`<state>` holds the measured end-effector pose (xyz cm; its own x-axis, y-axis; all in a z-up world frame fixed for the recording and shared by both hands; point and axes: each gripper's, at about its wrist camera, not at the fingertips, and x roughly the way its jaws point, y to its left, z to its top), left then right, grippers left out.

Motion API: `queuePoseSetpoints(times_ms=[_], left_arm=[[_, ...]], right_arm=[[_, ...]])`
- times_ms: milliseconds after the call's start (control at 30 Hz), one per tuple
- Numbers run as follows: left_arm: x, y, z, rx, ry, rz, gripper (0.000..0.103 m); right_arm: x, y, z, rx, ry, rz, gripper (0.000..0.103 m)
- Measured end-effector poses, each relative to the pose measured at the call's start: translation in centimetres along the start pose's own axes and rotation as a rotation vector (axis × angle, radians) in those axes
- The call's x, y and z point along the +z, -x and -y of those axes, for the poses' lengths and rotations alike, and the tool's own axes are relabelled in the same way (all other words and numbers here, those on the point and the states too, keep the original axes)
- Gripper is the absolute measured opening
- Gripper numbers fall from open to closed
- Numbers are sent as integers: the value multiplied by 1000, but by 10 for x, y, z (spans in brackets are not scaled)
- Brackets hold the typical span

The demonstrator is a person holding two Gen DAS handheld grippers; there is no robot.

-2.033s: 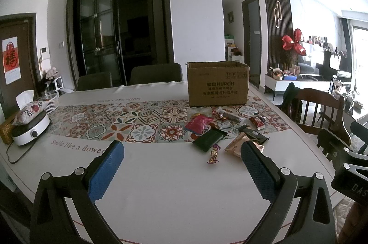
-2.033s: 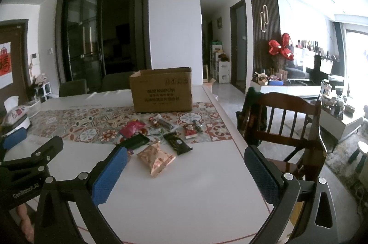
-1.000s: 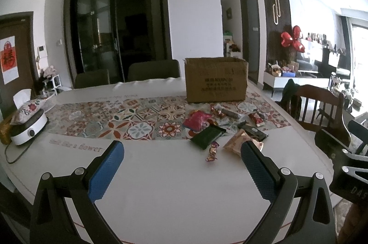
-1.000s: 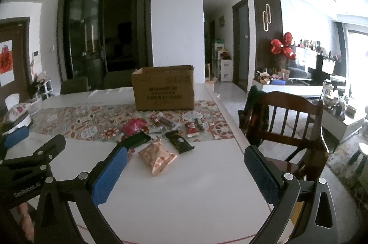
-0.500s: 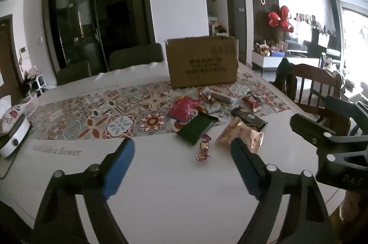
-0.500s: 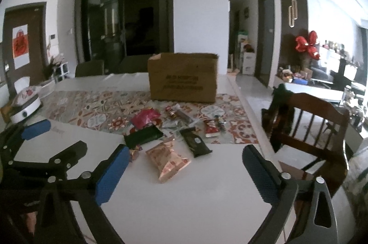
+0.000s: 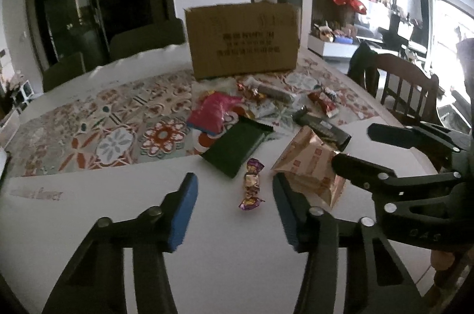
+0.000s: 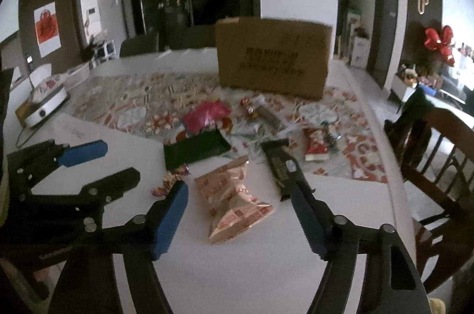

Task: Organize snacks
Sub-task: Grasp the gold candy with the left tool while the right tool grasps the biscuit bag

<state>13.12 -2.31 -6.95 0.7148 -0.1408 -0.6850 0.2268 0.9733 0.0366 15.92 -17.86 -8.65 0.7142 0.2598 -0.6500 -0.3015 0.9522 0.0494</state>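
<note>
Snacks lie scattered on the table in front of a cardboard box (image 7: 241,40), also in the right wrist view (image 8: 272,56). My left gripper (image 7: 234,213) is open, its jaws either side of a purple-wrapped candy (image 7: 251,188). My right gripper (image 8: 240,219) is open around a tan snack bag (image 8: 234,201), which also shows in the left wrist view (image 7: 311,166). Behind lie a dark green pack (image 7: 237,146), a pink bag (image 7: 211,112), a black bar (image 8: 281,166) and a red-white pack (image 8: 317,143).
The white table (image 7: 237,269) has a patterned runner (image 7: 118,121). A wooden chair (image 8: 438,166) stands at its right edge. A round white appliance (image 8: 44,104) sits far left. Dark chairs and glass doors are behind the table.
Both grippers have moved forward and down toward the snacks. The left one now brackets the candy, the right one the tan bag. Both stay open.
</note>
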Motion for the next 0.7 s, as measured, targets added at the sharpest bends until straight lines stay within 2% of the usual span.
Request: queuePoseSetpoints(times_ms=[500, 700], left_arm=[[3, -46, 1, -80, -22, -106, 34], [2, -59, -1, -103, -1, -147, 29]], right_arm=[[3, -39, 0, 90, 102, -115, 61], [3, -54, 1, 141, 85, -171, 58]])
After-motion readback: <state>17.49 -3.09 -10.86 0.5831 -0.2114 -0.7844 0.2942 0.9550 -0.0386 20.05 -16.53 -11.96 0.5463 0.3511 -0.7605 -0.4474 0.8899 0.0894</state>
